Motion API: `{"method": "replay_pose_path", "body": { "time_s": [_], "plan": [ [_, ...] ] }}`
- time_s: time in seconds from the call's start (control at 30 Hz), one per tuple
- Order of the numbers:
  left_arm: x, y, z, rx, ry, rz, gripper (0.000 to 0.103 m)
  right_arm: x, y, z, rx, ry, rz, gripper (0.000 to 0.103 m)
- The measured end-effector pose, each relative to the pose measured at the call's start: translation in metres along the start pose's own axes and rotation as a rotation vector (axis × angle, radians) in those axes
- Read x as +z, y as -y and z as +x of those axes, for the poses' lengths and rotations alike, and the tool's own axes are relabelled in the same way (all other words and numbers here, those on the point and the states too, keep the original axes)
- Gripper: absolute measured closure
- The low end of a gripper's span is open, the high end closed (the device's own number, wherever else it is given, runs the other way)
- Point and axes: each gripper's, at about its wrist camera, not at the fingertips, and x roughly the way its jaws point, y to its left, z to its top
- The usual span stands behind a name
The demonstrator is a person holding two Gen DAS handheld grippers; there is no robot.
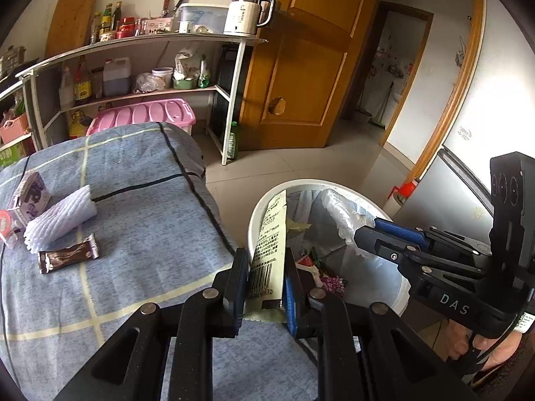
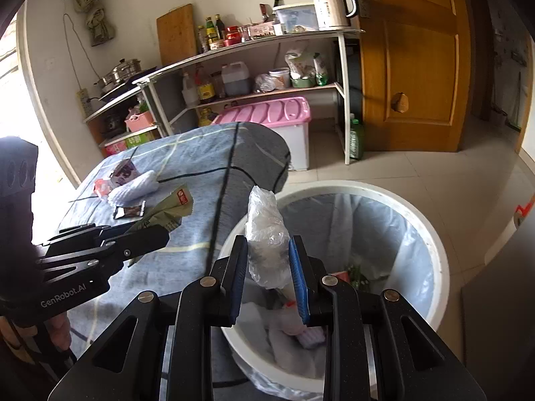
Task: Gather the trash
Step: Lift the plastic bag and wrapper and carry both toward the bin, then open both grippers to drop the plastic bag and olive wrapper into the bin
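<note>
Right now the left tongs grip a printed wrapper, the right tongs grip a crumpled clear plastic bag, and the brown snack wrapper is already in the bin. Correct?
Not quite. The brown snack wrapper lies on the blue cloth, not in the bin, as the left wrist view shows. The left tongs do grip the printed wrapper, the right tongs the clear plastic bag.

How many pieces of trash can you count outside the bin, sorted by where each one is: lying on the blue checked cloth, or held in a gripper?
Lying on the cloth: 4 (purple carton, white foam net sleeve, brown snack wrapper, red-capped clear piece)
Held in a gripper: 2 (pale printed wrapper, crumpled clear plastic bag)
Total: 6
</note>
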Motion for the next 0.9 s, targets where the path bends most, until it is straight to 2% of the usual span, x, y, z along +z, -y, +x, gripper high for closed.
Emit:
{"method": "replay_pose_path", "body": {
  "time_s": [0.23,0.53,0.8,0.87,0.9],
  "plan": [
    [0.0,0.028,0.028,-0.037,-0.052,0.032,0.083,-0.015,0.03,0.005,-0.084,-0.05,0.022,0.076],
    [-0.004,0.047,0.053,-0.046,-0.105,0.062,0.083,-0.027,0.053,0.012,-0.103,-0.084,0.062,0.076],
    [-0.004,0.049,0.059,-0.062,-0.118,0.062,0.083,-0.031,0.058,0.014,-0.112,-0.102,0.074,0.076],
    [-0.005,0.048,0.057,-0.058,-0.117,0.059,0.078,-0.032,0.058,0.014,-0.114,-0.103,0.08,0.075],
    [-0.005,0.047,0.056,-0.055,-0.114,0.058,0.072,-0.032,0.057,0.014,-0.116,-0.104,0.08,0.075]
  ]
}}
